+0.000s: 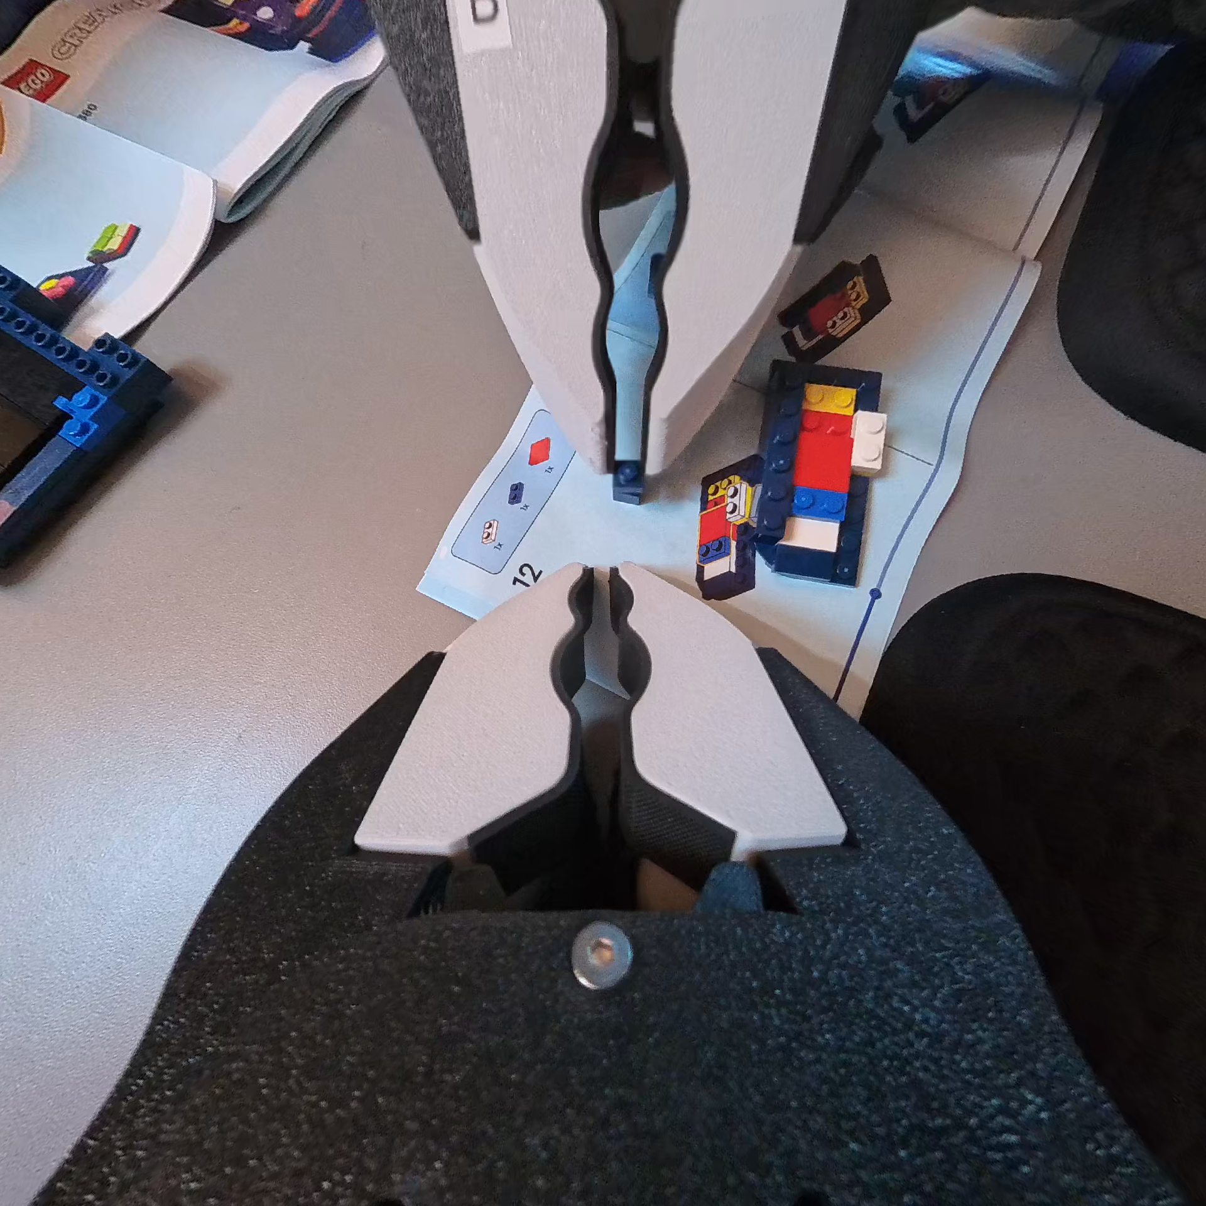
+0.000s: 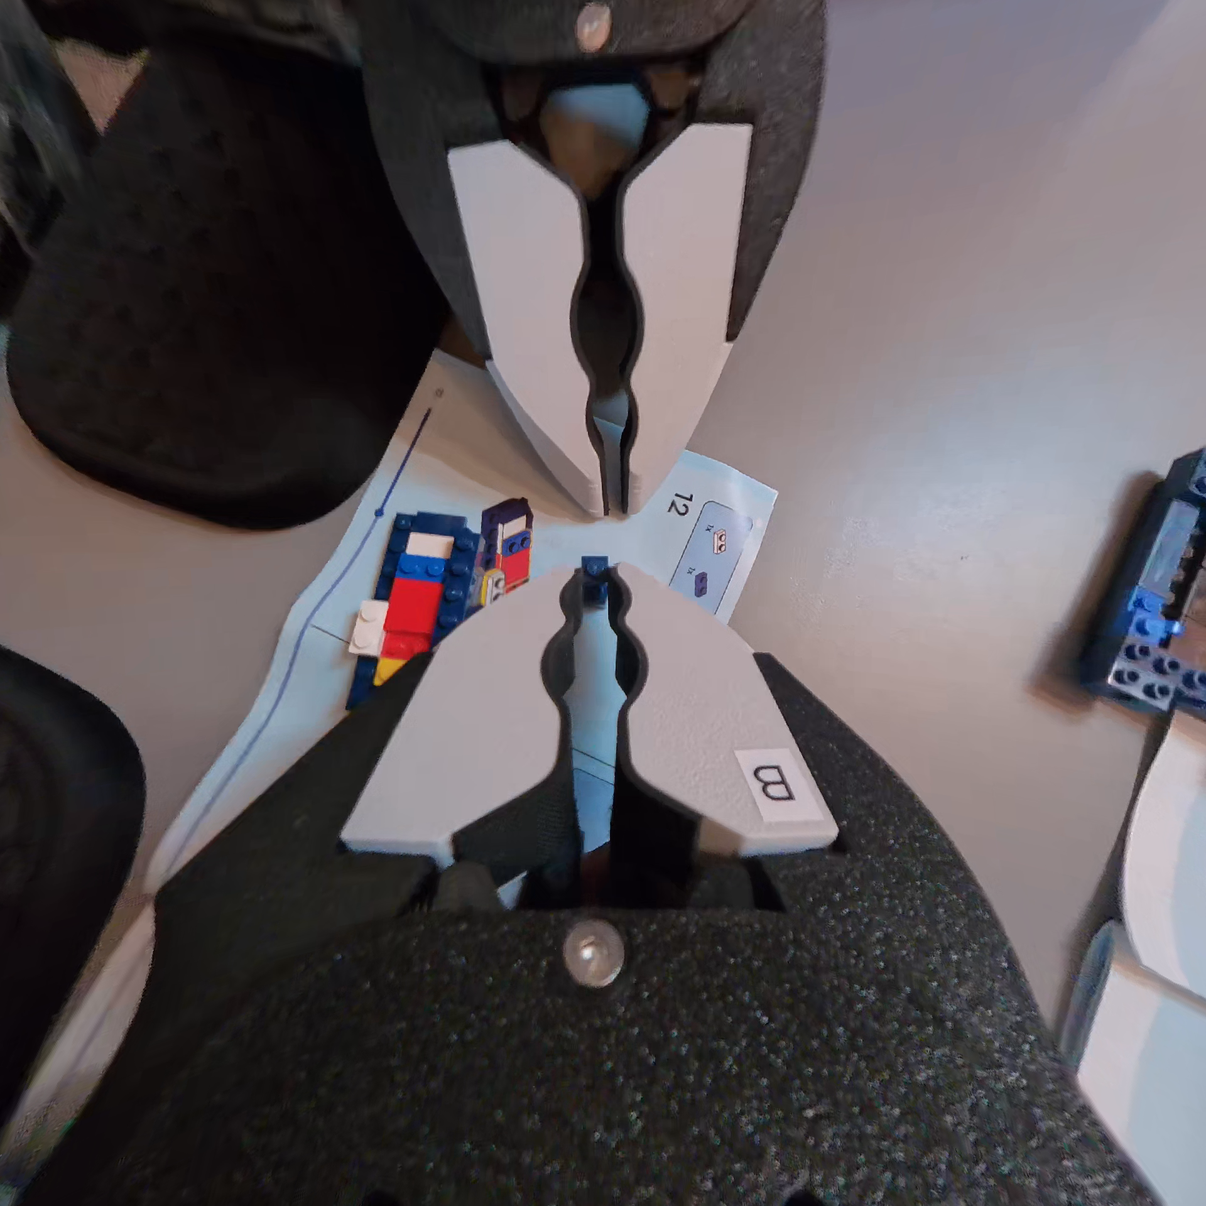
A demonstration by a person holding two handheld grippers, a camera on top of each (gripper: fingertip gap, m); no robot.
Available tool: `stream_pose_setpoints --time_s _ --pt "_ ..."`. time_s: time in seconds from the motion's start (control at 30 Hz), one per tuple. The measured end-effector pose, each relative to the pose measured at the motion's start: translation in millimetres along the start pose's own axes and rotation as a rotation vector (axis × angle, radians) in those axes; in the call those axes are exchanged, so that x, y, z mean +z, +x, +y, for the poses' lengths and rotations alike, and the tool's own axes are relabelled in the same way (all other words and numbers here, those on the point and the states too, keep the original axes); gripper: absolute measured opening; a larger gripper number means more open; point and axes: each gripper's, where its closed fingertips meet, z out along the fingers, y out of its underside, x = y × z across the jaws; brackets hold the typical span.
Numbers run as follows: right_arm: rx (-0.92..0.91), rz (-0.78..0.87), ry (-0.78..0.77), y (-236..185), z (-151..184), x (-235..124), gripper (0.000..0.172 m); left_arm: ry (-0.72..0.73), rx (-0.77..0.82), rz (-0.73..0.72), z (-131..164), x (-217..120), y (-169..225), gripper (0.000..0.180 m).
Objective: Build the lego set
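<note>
Centrally, dark blue brick (image 2: 594, 577): clamped between the pads of right gripper (image 2: 595, 574), over the open instruction page (image 1: 587, 522). Left gripper (image 1: 602, 571): opposite, tip to tip, jaws nearly together, nothing between them. Multicoloured brick assembly (image 1: 819, 473): on the page, just beside. Dark blue frame build (image 1: 72, 404): well apart on the grey table (image 1: 293, 457).

- A plain grey table (image 1: 274, 457) fills most of both views, matte and smooth.
- Soft light falls across it; in the right wrist view the far right part of the table is brighter, with a pale sheen.
- Faint shadows lie beside what rests on it.
- Dark, black rounded shapes (image 1: 1044, 750) sit at the table's edge; what they are cannot be told.
</note>
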Motion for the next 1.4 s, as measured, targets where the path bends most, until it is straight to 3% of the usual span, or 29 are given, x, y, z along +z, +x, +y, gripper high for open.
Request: stream_pose_setpoints --time_s 0.27,0.43,1.4 --pt "0.187 0.137 0.182 4.7 5.5 -2.0 0.007 0.000 0.003 -0.002 -0.1 -0.1 0.0 0.004" --pt "0.129 0.196 0.289 3.5 -0.8 -10.2 0.007 0.000 0.000 0.001 0.0 -0.1 0.1 0.004" --pt "0.080 0.168 0.072 -0.7 9.7 0.2 0.007 0.000 0.003 -0.001 0.0 -0.2 0.2 0.004"
